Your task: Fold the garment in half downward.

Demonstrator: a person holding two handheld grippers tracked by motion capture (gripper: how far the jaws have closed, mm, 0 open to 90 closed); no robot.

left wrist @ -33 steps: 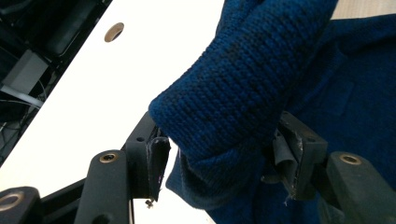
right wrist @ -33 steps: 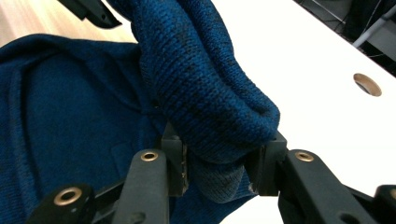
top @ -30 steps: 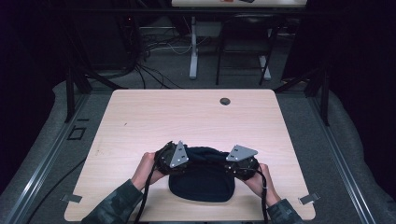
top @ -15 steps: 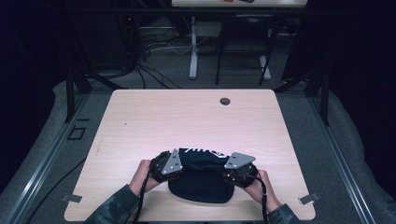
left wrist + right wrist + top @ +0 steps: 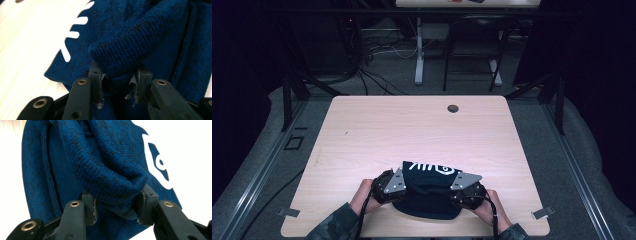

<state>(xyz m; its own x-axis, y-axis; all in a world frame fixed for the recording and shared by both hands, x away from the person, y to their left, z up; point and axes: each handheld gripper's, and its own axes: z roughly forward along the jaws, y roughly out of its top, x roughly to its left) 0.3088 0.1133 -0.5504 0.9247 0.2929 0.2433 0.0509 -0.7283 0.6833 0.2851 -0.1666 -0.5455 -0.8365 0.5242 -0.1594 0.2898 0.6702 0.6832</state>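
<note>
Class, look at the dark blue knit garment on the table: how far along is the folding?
Done: the garment lies bunched into a compact shape near the table's front edge, white print on top. In hand: the left gripper and right gripper each pinch a thick fold. Left: laying those folds flat and letting go.

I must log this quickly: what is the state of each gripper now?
Left gripper: shut on a fold of the dark blue knit garment.
Right gripper: shut on another fold of it.

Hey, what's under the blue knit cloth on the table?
The cloth lies on the bare wooden table near its front edge. Its top layer is folded over, so anything beneath stays hidden.
</note>
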